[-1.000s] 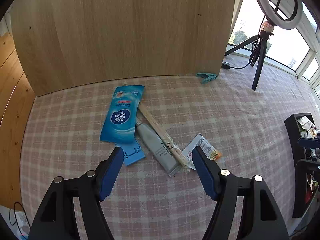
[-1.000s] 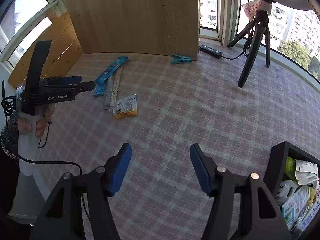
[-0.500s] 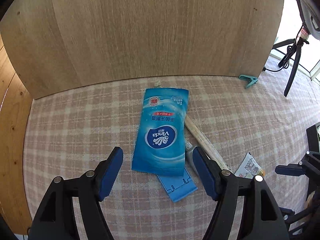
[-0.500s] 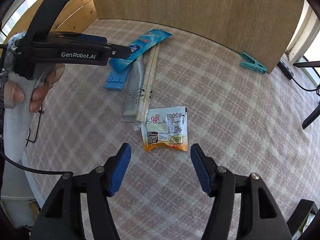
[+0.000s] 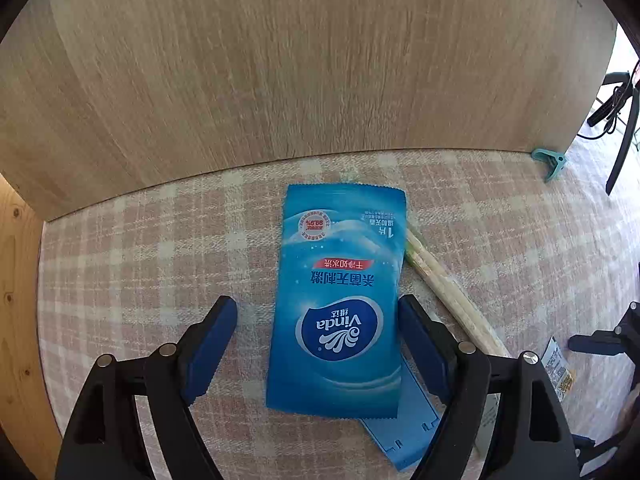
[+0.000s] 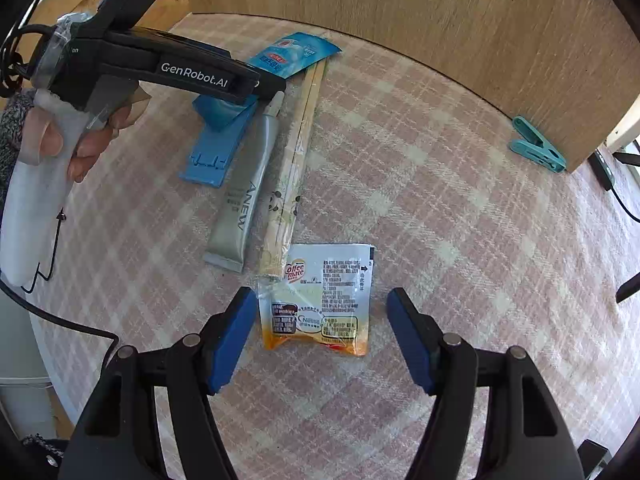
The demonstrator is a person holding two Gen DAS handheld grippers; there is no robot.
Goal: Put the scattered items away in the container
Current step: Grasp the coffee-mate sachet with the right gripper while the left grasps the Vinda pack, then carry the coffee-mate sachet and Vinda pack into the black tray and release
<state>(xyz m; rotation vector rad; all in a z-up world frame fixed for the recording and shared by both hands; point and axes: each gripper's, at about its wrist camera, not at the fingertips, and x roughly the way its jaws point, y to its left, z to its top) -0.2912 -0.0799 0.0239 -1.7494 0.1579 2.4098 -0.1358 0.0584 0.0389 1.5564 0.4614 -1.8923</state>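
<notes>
Two grippers work over a checked cloth (image 6: 440, 184). Left gripper (image 5: 316, 328), fingers apart, straddles the wipes packet (image 5: 340, 300); right gripper (image 6: 322, 320), fingers apart, straddles the creamer sachet (image 6: 320, 300) beside the chopsticks (image 6: 296, 152) and tube (image 6: 244, 204).
</notes>
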